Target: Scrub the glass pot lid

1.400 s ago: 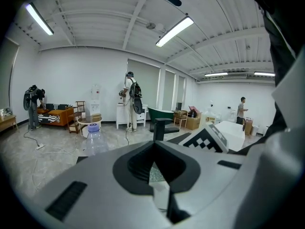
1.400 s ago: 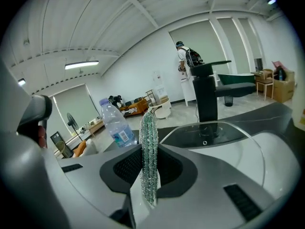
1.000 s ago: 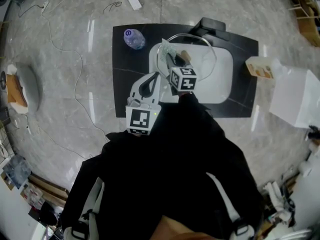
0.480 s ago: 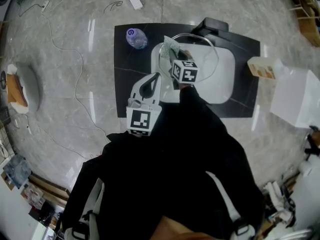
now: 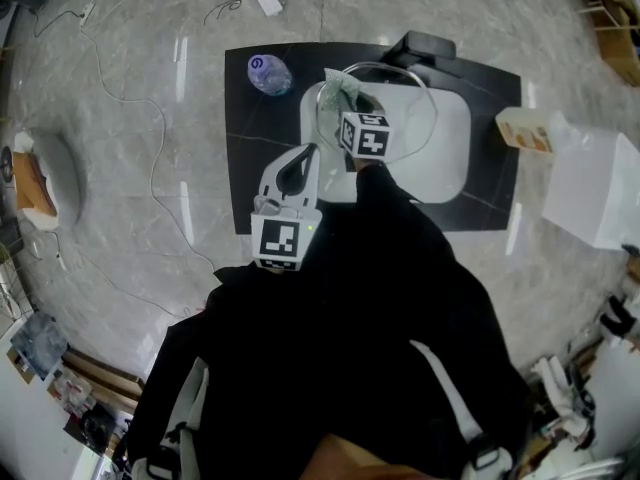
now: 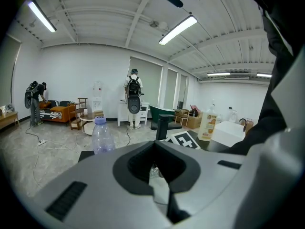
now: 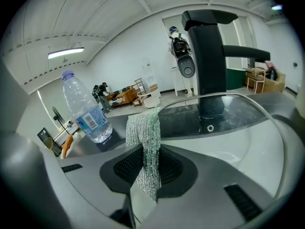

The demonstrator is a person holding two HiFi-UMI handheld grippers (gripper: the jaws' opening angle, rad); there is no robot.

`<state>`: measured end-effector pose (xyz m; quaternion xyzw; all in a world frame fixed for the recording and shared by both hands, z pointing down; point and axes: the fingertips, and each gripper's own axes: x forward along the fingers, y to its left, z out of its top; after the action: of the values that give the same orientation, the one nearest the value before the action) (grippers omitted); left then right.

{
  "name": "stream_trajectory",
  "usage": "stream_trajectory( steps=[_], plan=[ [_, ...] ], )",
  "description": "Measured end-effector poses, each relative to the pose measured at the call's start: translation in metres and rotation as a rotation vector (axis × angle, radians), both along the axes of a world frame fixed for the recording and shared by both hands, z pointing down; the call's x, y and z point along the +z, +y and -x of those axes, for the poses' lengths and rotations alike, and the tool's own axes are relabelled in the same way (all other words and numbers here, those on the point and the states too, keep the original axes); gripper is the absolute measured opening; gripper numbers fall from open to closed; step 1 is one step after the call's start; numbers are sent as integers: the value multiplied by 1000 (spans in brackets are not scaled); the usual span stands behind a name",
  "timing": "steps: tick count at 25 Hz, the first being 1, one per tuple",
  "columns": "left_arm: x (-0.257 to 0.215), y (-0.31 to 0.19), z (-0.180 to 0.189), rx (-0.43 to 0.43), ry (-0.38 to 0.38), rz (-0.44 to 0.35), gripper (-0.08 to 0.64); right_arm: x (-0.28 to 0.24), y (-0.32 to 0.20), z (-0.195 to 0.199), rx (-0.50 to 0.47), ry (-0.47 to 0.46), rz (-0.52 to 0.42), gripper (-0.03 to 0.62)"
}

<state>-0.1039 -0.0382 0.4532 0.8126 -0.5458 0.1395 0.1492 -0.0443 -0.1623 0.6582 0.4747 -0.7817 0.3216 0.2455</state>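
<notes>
Pinching a silvery-green mesh cloth (image 7: 145, 137), the right tongs (image 7: 143, 187) hover beside the round glass pot lid (image 7: 238, 111). Nearby, the left tongs (image 6: 159, 190) wait closed and empty; scrubbing seems barely begun.

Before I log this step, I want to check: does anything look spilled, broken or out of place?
Nothing stands out. The glass pot lid sits whole in the sink, the bottle stands upright, and the right hand-held gripper holds the mesh cloth.
</notes>
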Motion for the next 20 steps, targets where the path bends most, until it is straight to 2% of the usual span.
stream_trajectory(
  steps=[7,12,15,20],
  plan=[
    [0,0,-2,-4,8,0,3,-2,-3,-6,9,35,-15,71],
    [1,1,-5,0,9,1,3,-4,-6,-9,15,28,-20,71],
    [1,2,-5,21,-22,-5,3,-6,-8,-13,22,37,-25,71],
    [0,2,-9,4,15,2,3,-7,-10,-25,50,43,-28,71]
  ],
)
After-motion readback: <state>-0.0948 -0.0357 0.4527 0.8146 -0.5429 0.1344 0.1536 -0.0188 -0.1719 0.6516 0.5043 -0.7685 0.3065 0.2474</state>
